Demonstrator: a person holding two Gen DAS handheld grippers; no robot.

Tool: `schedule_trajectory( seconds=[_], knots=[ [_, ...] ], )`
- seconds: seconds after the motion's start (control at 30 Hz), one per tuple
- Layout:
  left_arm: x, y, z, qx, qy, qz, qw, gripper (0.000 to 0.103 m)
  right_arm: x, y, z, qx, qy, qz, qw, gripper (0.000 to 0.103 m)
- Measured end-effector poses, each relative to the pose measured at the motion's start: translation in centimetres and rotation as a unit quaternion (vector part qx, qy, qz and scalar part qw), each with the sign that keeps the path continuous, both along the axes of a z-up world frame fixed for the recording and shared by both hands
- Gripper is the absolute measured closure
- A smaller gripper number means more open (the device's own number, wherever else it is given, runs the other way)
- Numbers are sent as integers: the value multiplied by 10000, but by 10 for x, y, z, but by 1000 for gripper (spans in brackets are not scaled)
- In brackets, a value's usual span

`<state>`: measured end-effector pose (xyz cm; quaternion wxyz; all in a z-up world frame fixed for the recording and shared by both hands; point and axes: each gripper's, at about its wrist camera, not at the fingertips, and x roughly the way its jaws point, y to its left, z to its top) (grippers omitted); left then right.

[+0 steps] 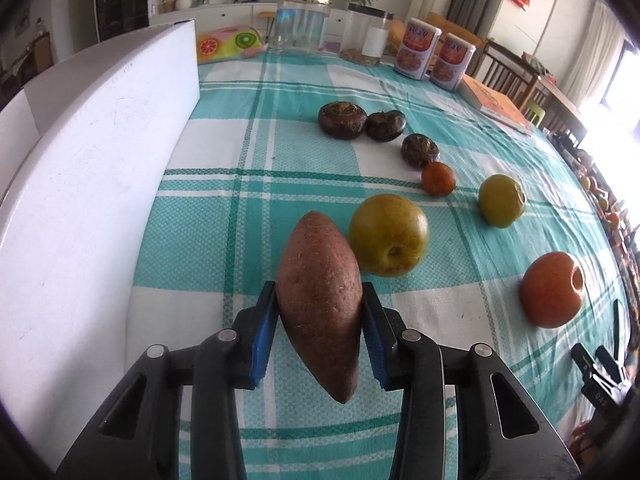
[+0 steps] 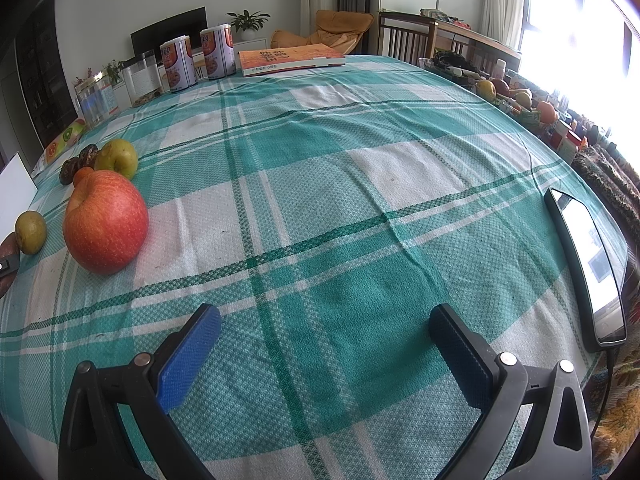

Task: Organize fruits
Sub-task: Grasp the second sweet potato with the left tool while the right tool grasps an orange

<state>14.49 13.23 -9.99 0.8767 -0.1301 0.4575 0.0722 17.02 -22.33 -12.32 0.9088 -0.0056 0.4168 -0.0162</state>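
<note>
My left gripper (image 1: 320,300) is shut on a reddish-brown sweet potato (image 1: 320,292), its blue pads (image 1: 266,320) pressing both sides. Just beyond it lie a large yellow-green apple (image 1: 388,234), a smaller green fruit (image 1: 502,200), a small orange (image 1: 439,178) and three dark water chestnuts (image 1: 342,119). A red apple (image 1: 552,289) lies to the right; it also shows in the right wrist view, red apple (image 2: 105,222). My right gripper (image 2: 324,340) stands open over bare checked cloth, nothing between its fingers.
A tall white box (image 1: 92,184) stands along the left. At the table's far end are clear jars (image 1: 302,20), two cans (image 1: 416,50) and an orange book (image 2: 290,58). A phone (image 2: 588,264) lies at the right edge. Green checked cloth (image 2: 320,200) covers the table.
</note>
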Motion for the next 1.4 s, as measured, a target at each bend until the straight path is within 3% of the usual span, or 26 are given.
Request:
schedule_trajectory(
  seconds=[0.23, 0.3, 0.37, 0.4, 0.43, 0.6, 0.93, 1.0, 1.07, 1.17, 1.27, 1.33, 1.4],
  knots=[
    [-50, -30, -6, -112, 265, -519, 9982, 62, 0, 0, 0, 0, -1, -1, 10000, 0],
    [-57, -39, -9, -2, 149, -577, 9982, 60, 0, 0, 0, 0, -2, 1, 10000, 0],
    [-56, -45, -8, 207, 48, -666, 9976, 42, 0, 0, 0, 0, -4, 3, 10000, 0],
    [-53, -46, -9, 202, 57, -687, 9974, 26, 0, 0, 0, 1, -6, 4, 10000, 0],
    [-49, -46, -10, 188, 26, -671, 9976, 20, 0, 0, 0, 2, -7, 5, 10000, 0],
    [-37, -47, -19, 817, -91, -553, 9951, 17, -1, 0, 0, 2, -9, 9, 10000, 0],
    [-36, -44, -21, 845, -144, -525, 9949, 11, -2, 0, 0, 25, -13, 43, 10000, 0],
    [-37, -45, -21, 844, -144, -525, 9949, 11, -5, -3, 5, 208, -64, 16, 9998, 0],
    [-37, -45, -21, 845, -144, -524, 9949, 11, -11, 3, 31, 629, -401, 44, 9972, 1],
    [-38, -45, -21, 842, -145, -524, 9950, 11, -4, 59, 87, 903, -897, 1306, 9832, 1],
    [-38, -43, -19, 745, -143, -536, 9957, 12, 34, 141, 116, 562, -633, 2413, 9668, 5],
    [-40, -39, -14, 512, -170, -528, 9972, 13, 69, 185, 111, 392, -231, 2877, 9566, 27],
    [-42, -35, -10, 398, -163, -515, 9977, 13, 107, 220, 93, 215, 358, 3158, 9479, 37]
  ],
)
